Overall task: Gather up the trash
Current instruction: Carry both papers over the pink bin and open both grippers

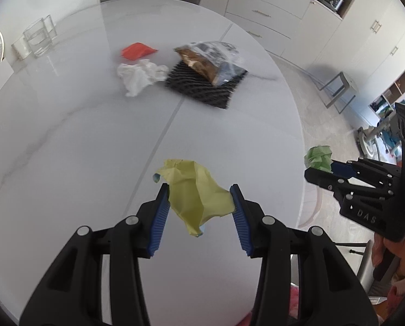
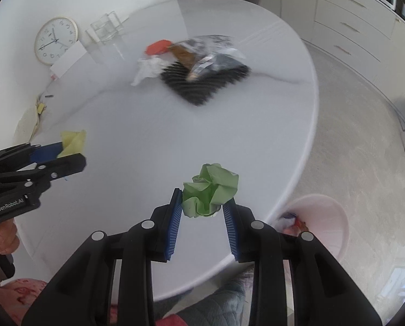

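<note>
White counter [image 1: 66, 141], round and glossy, fills both views, with pale cabinets behind it. Each gripper already carries trash above it. The left gripper [image 1: 199, 201] is clenched on a crumpled yellow paper [image 1: 194, 190], which sits between the blue pads at the lower middle of its frame. The right gripper [image 2: 203, 203] grasps a green paper ball [image 2: 210, 190] in the same way.

A pink bin [image 2: 327, 217] stands on the floor at the lower right of the right wrist view, just beyond the counter edge, with some scraps inside. It lies right of the green ball and below it, so I judge the right hand is nearer and should drop first; the left must cross over.

More trash waits at the upper middle: a red scrap [image 1: 137, 50], a white tissue [image 1: 139, 74] and a foil bag [image 1: 210, 59] on a black mat [image 1: 202, 87].
</note>
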Demonstrator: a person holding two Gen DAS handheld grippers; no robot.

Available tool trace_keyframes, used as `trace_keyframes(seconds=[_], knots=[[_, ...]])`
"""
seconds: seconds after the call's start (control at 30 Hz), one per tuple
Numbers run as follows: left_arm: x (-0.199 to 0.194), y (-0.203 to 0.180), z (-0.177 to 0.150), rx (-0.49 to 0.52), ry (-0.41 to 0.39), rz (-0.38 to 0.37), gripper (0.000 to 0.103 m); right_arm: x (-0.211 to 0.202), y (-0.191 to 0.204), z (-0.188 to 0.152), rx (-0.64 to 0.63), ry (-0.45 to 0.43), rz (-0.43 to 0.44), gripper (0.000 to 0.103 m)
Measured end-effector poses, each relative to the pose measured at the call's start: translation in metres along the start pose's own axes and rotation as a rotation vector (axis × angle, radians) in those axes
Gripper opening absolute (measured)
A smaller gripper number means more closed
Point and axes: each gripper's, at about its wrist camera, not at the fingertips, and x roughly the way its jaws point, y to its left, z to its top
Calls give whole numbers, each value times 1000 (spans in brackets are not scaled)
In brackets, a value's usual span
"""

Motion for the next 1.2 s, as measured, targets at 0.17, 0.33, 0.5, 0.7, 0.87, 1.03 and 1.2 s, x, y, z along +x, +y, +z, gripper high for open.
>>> trace_keyframes(seconds=[0.17,0.33,0.5,0.7,0.87,1.03,1.2], knots=[[3,-53,-8,37,23,-41,44,-8,-72,-36,94,24,-58,32],[6,-100,-12,80,35,-57,44,6,-127,-63,149,72,-91,36],[11,-135,-12,104,51,-50,44,20,-153,-78,141,124,-142,98],[21,-170,-10,122,70,-64,44,7,-177,-89,163,116,-135,100],[34,-209,-9,165,89,-97,44,-14,-209,-99,196,94,-168,100],[58,-252,-7,217,124,-143,44,-42,-237,-111,228,60,-206,100],[84,-293,-5,254,161,-155,83,-67,-267,-125,264,36,-228,100]])
